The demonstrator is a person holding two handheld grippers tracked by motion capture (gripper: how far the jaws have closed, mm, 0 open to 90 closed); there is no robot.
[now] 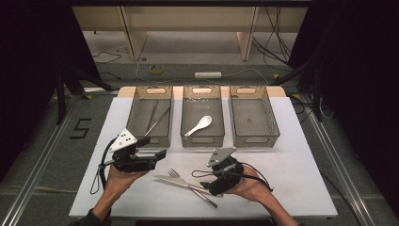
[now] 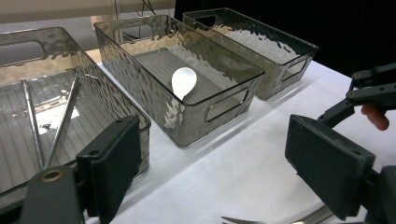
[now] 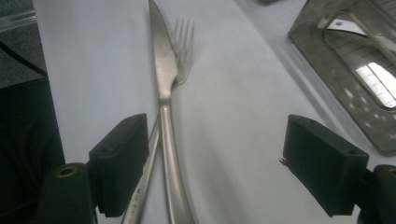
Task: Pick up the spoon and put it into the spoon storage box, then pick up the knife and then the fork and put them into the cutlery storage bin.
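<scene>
Sorting cutlery by kind, judging by the layout: chopsticks [image 1: 157, 117] in the left bin [image 1: 136, 123], white soup spoon [image 1: 198, 125] in the middle bin [image 1: 203, 140], right bin [image 1: 270, 123] bare, likely kept for what remains. Knife [image 3: 163, 93] crossed over fork [image 3: 183, 51] on the white mat [image 1: 291, 179], at 6 o'clock from the middle bin. Right gripper [image 3: 215, 163] low, jaws wide apart astride both handles, lined up for a pick. Left gripper [image 2: 229, 168] at 9 o'clock from the cutlery, jaws apart, empty, held clear.

L tool [image 1: 160, 154] jaws wide apart, held level; R tool [image 1: 212, 188] jaws apart, tilted down.
</scene>
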